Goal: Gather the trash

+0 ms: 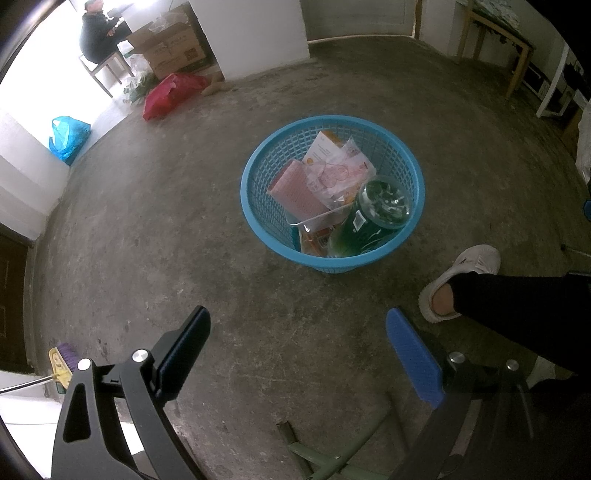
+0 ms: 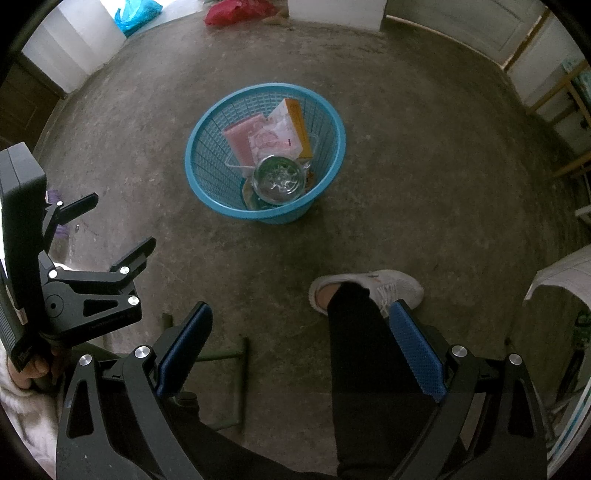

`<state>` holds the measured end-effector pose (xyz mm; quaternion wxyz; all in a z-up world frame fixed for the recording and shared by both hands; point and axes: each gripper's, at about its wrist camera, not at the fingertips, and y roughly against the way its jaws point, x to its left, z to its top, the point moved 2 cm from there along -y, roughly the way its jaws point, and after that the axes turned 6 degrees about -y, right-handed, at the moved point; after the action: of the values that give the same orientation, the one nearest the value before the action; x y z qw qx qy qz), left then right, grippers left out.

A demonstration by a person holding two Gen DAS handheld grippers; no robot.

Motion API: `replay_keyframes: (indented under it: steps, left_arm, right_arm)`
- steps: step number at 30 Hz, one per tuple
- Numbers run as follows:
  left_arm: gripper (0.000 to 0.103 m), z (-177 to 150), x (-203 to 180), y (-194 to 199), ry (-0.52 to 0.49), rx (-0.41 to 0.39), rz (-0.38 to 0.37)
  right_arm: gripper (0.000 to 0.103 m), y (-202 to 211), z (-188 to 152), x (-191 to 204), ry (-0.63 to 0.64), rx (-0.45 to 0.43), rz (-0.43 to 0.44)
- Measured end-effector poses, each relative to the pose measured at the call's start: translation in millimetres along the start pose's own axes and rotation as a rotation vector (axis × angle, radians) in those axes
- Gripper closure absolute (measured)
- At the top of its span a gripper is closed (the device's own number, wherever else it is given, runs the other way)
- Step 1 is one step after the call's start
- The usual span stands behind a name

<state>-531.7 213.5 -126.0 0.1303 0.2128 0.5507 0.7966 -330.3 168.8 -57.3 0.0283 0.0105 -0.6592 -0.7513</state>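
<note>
A blue mesh basket (image 1: 258, 173) (image 2: 207, 122) stands on the concrete floor ahead of both grippers. Inside lie a green plastic bottle (image 1: 373, 218) (image 2: 279, 181), a pink pack (image 1: 299, 192) (image 2: 240, 138), a white and pink wrapper (image 1: 340, 173) (image 2: 275, 138), an orange and white box (image 1: 323, 146) (image 2: 295, 118) and a clear tray (image 1: 321, 218). My left gripper (image 1: 297, 328) hangs open well short of the basket, nothing between its fingers. My right gripper (image 2: 301, 325) is open too, above the person's leg; the left gripper (image 2: 122, 225) shows at its left.
The person's black trouser leg and white shoe (image 1: 461, 280) (image 2: 369, 291) stand right of the grippers. A green metal frame (image 1: 332, 454) (image 2: 229, 369) lies below. A red bag (image 1: 170, 94), a blue bag (image 1: 68, 134), cardboard boxes (image 1: 173, 48), a seated person (image 1: 98, 33), a broom head (image 1: 62, 362) and a wooden table (image 1: 495, 40) line the edges.
</note>
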Motion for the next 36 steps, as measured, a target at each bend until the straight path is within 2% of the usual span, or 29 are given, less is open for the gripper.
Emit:
replay_keyframes:
  steps: [36]
  left_arm:
    - [0.009, -1.9, 3.9, -0.9, 0.012, 0.009, 0.002]
  right_arm:
    - [0.011, -1.7, -5.4, 1.1, 0.002, 0.007, -0.003]
